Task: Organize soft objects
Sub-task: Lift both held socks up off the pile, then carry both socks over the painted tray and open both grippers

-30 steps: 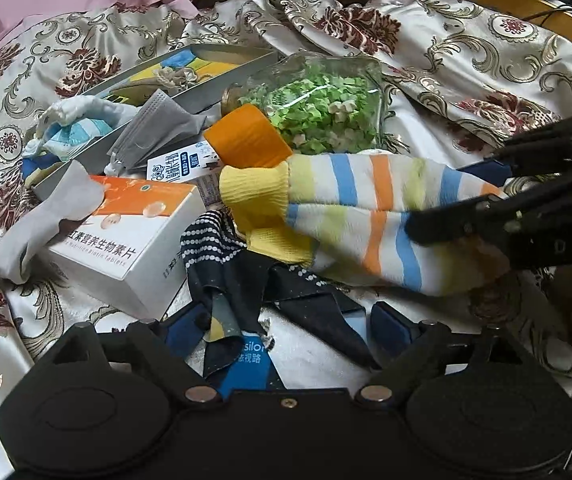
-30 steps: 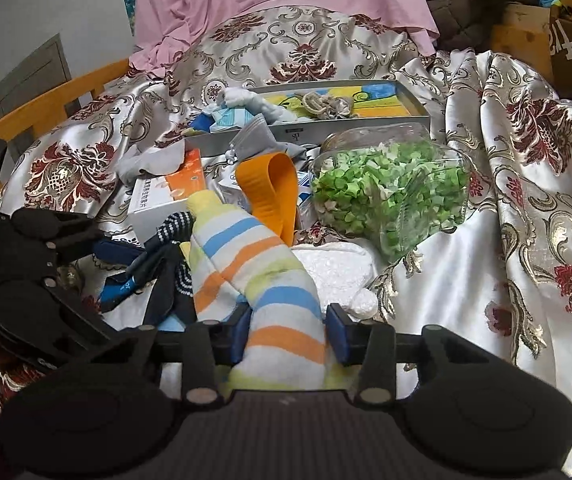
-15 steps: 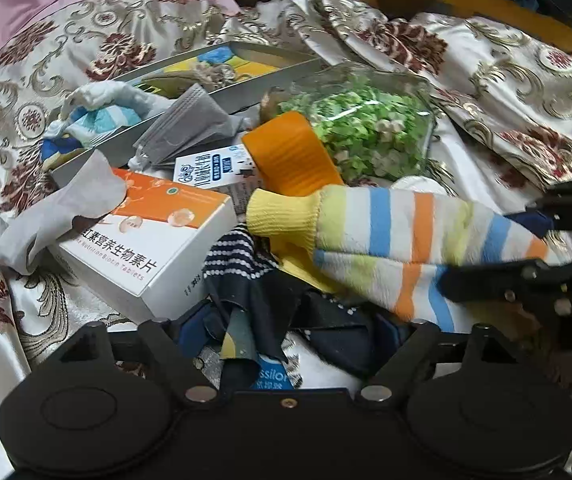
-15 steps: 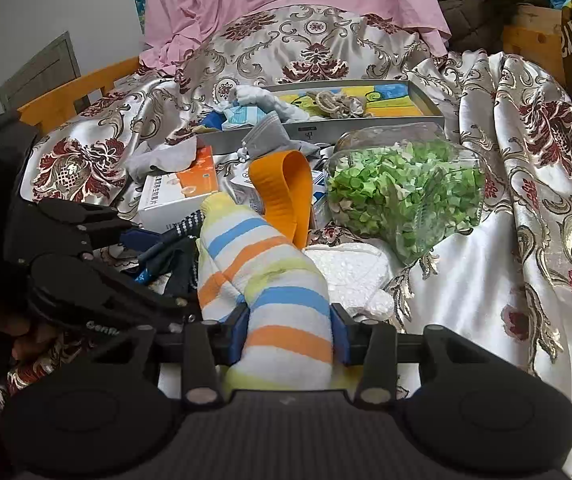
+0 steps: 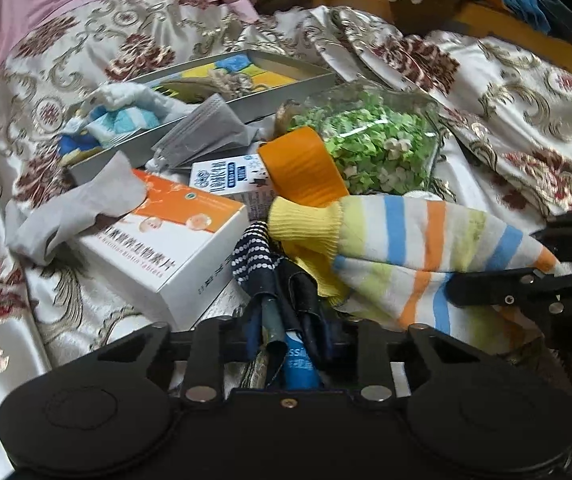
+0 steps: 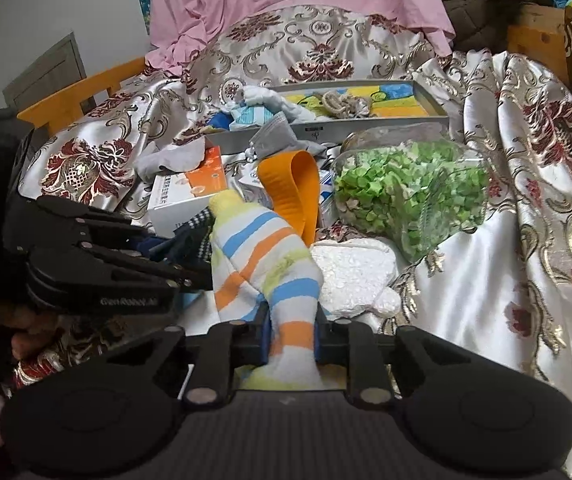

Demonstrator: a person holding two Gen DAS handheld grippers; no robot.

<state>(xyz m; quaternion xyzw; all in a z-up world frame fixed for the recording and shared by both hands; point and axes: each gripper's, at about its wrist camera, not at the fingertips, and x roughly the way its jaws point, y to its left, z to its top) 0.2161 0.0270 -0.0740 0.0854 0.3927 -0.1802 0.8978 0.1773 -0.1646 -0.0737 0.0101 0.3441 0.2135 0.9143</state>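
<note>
My right gripper (image 6: pixel 289 340) is shut on the toe end of a striped sock (image 6: pixel 264 252) with blue, orange and yellow-green bands; the sock also shows in the left wrist view (image 5: pixel 397 248), with the right gripper (image 5: pixel 533 264) at its right end. My left gripper (image 5: pixel 291 340) is shut on a dark navy sock (image 5: pixel 282 280) with white dots, which also shows in the right wrist view (image 6: pixel 190 236). A grey sock (image 5: pixel 82 208) lies over a white and orange box (image 5: pixel 166 248).
A metal tray (image 5: pixel 242 100) at the back holds soft items. A clear container of green paper bits (image 5: pixel 369 148), an orange band (image 5: pixel 301 164), a grey mask (image 5: pixel 202 136) and a small white carton (image 5: pixel 226 176) crowd the middle. A white foam piece (image 6: pixel 349 272) lies by the right gripper.
My left gripper moved forward and closed on the dark dotted sock. My right gripper kept its hold on the striped sock, which now stands more bunched up.
</note>
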